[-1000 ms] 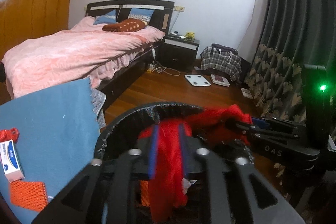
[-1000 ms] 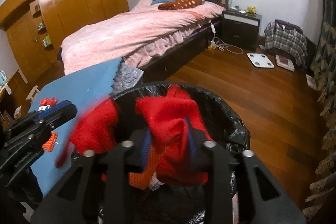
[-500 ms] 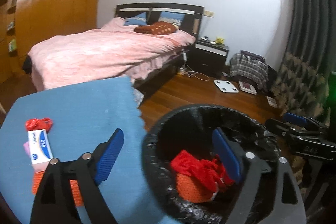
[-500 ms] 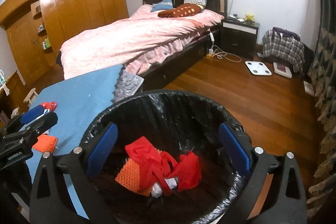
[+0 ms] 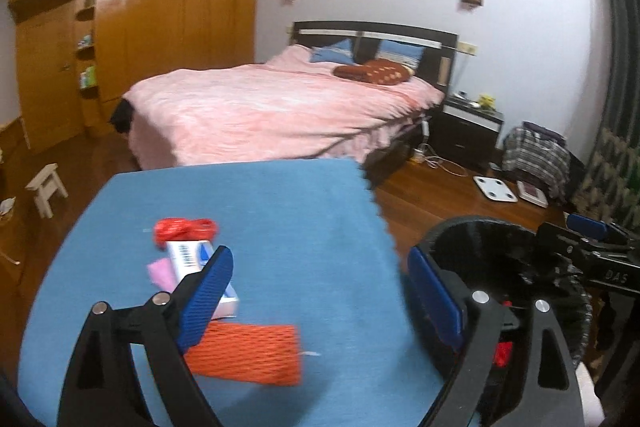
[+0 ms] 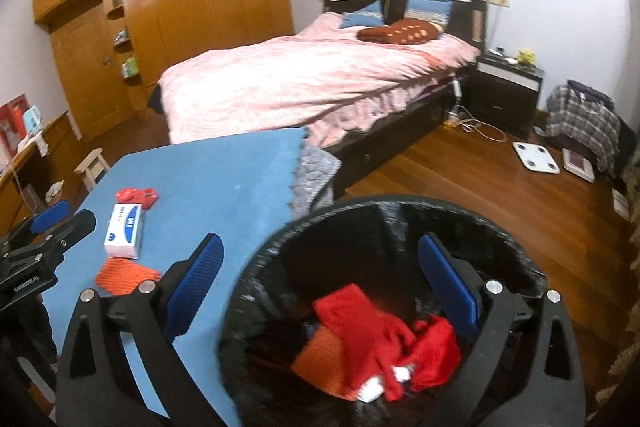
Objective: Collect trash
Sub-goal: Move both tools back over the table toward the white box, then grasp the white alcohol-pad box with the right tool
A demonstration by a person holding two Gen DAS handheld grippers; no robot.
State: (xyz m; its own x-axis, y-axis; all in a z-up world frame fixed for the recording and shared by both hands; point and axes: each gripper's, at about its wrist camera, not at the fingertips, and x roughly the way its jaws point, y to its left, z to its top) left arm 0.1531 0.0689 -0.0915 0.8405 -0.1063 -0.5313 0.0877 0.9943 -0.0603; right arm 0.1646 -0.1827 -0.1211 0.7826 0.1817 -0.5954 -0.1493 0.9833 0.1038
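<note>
A black-lined trash bin (image 6: pixel 516 259) stands at the blue table's right edge and holds red plastic (image 6: pixel 380 339) and an orange net (image 6: pixel 320 359). It also shows in the left wrist view (image 5: pixel 480 227). On the blue table (image 5: pixel 280 211) lie an orange net (image 5: pixel 248 355), a white-and-blue box (image 5: pixel 192 255), a pink scrap (image 5: pixel 160 273) and a red plastic wad (image 5: pixel 184 229). My left gripper (image 5: pixel 320 287) is open and empty over the table, above the net and box. My right gripper (image 6: pixel 320 275) is open and empty over the bin's left rim.
A bed with a pink cover (image 6: pixel 320 79) stands behind the table. A wooden wardrobe (image 6: pixel 180 7) lines the left wall. A nightstand (image 6: pixel 508 83), a white scale (image 6: pixel 536 157) and a plaid bag (image 6: pixel 580 119) sit on the wooden floor at right. A small stool (image 5: pixel 46 187) stands at left.
Both grippers have opened and let the red plastic fall into the bin. My left gripper has swung left from the bin to over the table. My right gripper has shifted a little left.
</note>
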